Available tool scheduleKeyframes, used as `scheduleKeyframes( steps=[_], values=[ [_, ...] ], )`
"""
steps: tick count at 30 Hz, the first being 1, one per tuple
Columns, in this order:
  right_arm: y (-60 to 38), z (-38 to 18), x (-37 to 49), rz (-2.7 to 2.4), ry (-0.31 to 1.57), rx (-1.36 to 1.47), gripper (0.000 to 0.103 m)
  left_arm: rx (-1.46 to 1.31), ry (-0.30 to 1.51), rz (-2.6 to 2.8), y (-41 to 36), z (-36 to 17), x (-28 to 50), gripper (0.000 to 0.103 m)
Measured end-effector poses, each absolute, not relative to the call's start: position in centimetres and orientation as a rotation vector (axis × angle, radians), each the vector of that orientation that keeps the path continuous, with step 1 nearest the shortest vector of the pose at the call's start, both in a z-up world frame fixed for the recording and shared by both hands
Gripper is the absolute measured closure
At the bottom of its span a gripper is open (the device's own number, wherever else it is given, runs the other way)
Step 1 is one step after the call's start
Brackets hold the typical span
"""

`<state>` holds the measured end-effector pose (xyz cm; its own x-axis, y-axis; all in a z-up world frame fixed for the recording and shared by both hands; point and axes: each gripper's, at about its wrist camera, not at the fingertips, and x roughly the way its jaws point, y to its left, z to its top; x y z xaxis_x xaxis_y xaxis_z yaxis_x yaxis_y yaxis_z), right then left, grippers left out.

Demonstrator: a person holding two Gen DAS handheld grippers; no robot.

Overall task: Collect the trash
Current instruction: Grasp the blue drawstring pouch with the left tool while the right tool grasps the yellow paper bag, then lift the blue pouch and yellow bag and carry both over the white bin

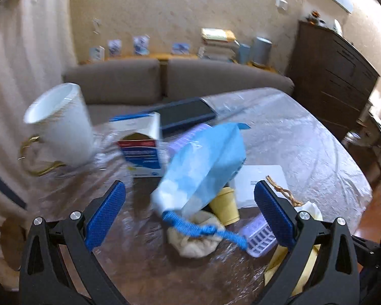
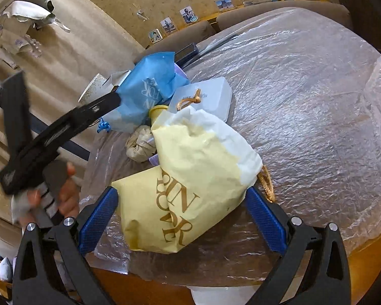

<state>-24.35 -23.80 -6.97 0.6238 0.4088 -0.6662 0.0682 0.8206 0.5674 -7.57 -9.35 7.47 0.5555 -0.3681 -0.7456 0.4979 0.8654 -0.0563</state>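
A blue paper bag [image 1: 205,162] with a blue rope handle [image 1: 203,227] stands tilted on the plastic-covered table [image 1: 304,142]. My left gripper [image 1: 190,211] is open, its blue pads on either side of the bag's lower end, not touching. Below it lie a crumpled beige wad [image 1: 198,241], a yellow cup [image 1: 224,206] and a lilac basket [image 1: 260,239]. In the right wrist view a yellow paper bag [image 2: 190,185] with gold lettering lies between the open pads of my right gripper [image 2: 181,218]. The blue bag [image 2: 147,91] and the left gripper's fingers [image 2: 99,106] show behind it.
A white mug [image 1: 63,124] stands at the left, beside a white and blue carton [image 1: 142,152]. A dark flat case [image 1: 185,114] lies at the table's far edge, a white paper [image 1: 259,183] to the right. A brown sofa [image 1: 177,78] and a dark dresser [image 1: 335,76] stand beyond.
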Motion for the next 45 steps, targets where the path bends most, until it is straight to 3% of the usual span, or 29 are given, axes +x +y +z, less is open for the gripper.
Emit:
scheduleKeyframes(
  steps=[8, 14, 18, 20, 22, 27, 45],
  values=[
    [-19.5, -5.5, -24.8, 0.28, 0.831, 0.162, 0.004, 0.244, 0.885, -0.568, -11.0, 5.8, -5.3, 0.002],
    [-18.7, -6.7, -22.9, 0.252, 0.885, 0.086, 0.004, 0.263, 0.909, -0.599, -11.5, 4.6, -4.7, 0.003],
    [-19.1, -7.5, -21.6, 0.269, 0.917, 0.127, 0.004, 0.264, 0.929, -0.622, -11.7, 3.8, -4.2, 0.022],
    [-19.6, -7.5, -21.5, 0.273, 0.914, 0.158, 0.004, 0.257, 0.933, -0.631, -11.6, 3.6, -4.0, 0.028],
    [-19.9, -7.7, -21.2, 0.278, 0.915, 0.179, 0.01, 0.245, 0.927, -0.639, -11.3, 3.7, -4.1, 0.04],
    [-20.5, -7.6, -21.5, 0.29, 0.9, 0.189, 0.019, 0.258, 0.925, -0.64, -11.1, 3.8, -3.9, 0.051],
    [-26.1, -6.2, -23.3, 0.352, 0.873, 0.315, 0.046, 0.074, 0.76, -0.67, -8.9, 10.1, -9.0, 0.056]
  ],
)
